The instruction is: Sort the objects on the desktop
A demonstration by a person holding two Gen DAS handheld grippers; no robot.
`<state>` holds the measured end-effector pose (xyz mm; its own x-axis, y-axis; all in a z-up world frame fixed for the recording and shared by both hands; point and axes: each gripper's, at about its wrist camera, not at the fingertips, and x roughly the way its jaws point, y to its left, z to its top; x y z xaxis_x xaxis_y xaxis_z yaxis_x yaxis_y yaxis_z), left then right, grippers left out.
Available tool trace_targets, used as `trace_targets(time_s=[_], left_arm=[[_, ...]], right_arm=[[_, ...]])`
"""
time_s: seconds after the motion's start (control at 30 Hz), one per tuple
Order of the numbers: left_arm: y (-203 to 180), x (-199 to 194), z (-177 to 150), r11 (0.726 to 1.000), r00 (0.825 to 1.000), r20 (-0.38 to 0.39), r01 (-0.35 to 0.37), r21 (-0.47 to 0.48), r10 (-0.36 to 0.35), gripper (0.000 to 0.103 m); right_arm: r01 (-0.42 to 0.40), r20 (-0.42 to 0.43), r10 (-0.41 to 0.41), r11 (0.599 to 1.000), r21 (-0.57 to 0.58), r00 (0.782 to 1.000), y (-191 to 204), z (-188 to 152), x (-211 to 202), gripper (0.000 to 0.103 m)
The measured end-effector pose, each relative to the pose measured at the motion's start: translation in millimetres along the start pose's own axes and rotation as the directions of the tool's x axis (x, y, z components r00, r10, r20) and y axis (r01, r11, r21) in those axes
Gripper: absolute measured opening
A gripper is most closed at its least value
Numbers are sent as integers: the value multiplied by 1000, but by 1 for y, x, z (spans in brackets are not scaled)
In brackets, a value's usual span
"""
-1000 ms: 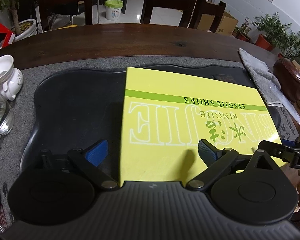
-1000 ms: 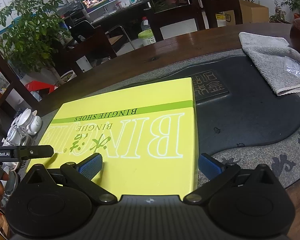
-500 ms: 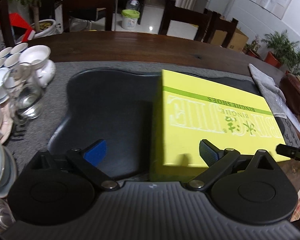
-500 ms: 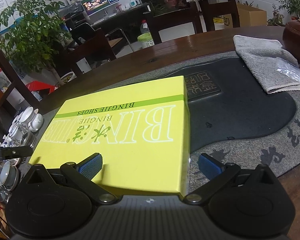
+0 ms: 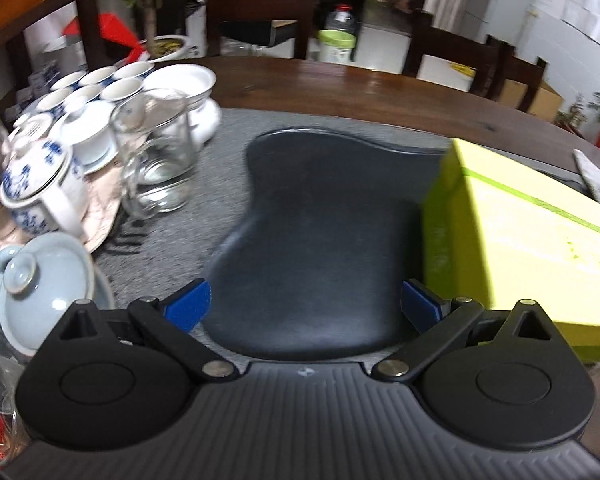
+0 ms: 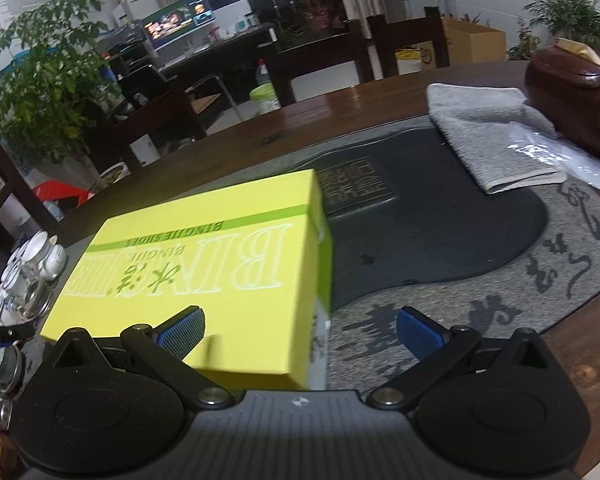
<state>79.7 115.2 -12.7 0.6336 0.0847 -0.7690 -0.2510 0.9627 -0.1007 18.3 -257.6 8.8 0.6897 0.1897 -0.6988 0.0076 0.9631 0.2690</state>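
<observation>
Left wrist view: left gripper [image 5: 304,306] hangs low over the dark, smooth, curved-edged tea tray [image 5: 320,232], blue-padded fingers wide apart with nothing between them. The yellow-green cardboard shoe box with closed lid [image 5: 520,240] sits on the tray to its right, just beside the right finger. A white-and-blue porcelain teapot [image 5: 40,184], a clear glass pitcher [image 5: 156,160] and small cups crowd the left side. Judgement: any move leftward needs a slow, level path; the glassware is near and fragile.

Right wrist view: right gripper [image 6: 300,330] is aimed forward, tilted slightly down, fingers spread and empty; the left finger overlaps the box lid [image 6: 204,264], the right finger is clear of it. A folded grey towel [image 6: 496,140] lies far right. Cannot tell which stage of sorting this is.
</observation>
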Motion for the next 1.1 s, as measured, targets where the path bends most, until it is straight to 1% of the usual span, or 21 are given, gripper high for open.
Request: trace_targets(time_s=[0.17,0.33,0.6,0.83,1.1], left_arm=[[10,14,-2,999,999,13,-49,-14,49,101],[15,32,0,995,995,17,-101,-23,101,101],[17,59,3,991,990,28,-135,-10,135,101],[20,75,1,988,988,34,-150,-32,151,101],[22,85,-1,985,984,56,-167,-48,170,101]], right_arm=[[54,24,-54,998,26,998,-18,3,-2,103],[108,31,-109,993,40,994,-32,2,5,103],[182,38,-185,980,79,982,-63,-2,26,103],[258,65,-265,960,107,962,-95,9,47,103],[343,99,-357,929,139,929,-132,25,71,103]])
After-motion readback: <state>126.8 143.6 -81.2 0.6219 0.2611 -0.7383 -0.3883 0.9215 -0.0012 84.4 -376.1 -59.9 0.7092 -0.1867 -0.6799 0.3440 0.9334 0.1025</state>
